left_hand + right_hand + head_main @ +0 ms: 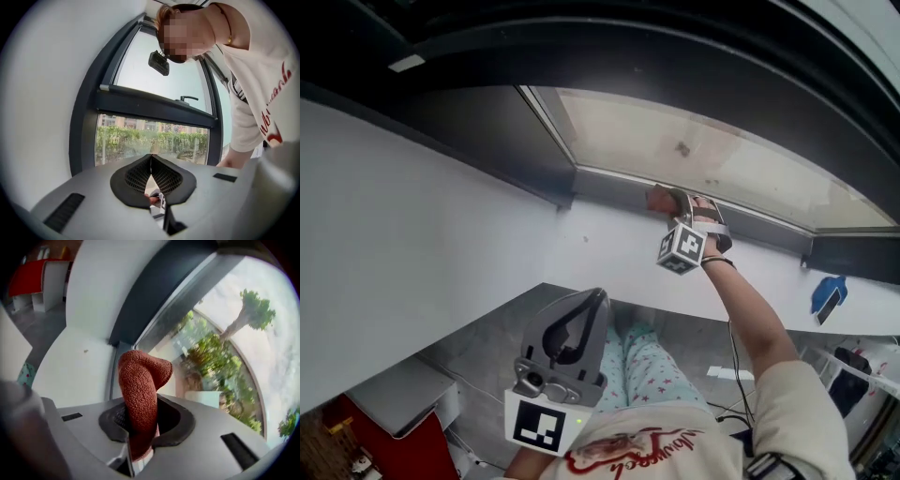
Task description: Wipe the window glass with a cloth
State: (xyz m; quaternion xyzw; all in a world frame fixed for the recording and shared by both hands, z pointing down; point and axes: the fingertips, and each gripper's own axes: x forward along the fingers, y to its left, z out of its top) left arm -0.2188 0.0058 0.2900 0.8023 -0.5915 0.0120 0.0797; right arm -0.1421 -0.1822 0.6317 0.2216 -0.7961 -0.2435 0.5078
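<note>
Head view: left hand-held gripper hangs well below the window glass, jaws shut together with nothing between them. Right hand-held gripper sits at the glass's lower edge, clamped on a red-brown cloth beside the frame.

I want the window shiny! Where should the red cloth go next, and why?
Probably slide the right tongs onto the glass and sweep along it. They grip the cloth, which sits low by the dark frame, and the glass beyond it shows specks.
</note>
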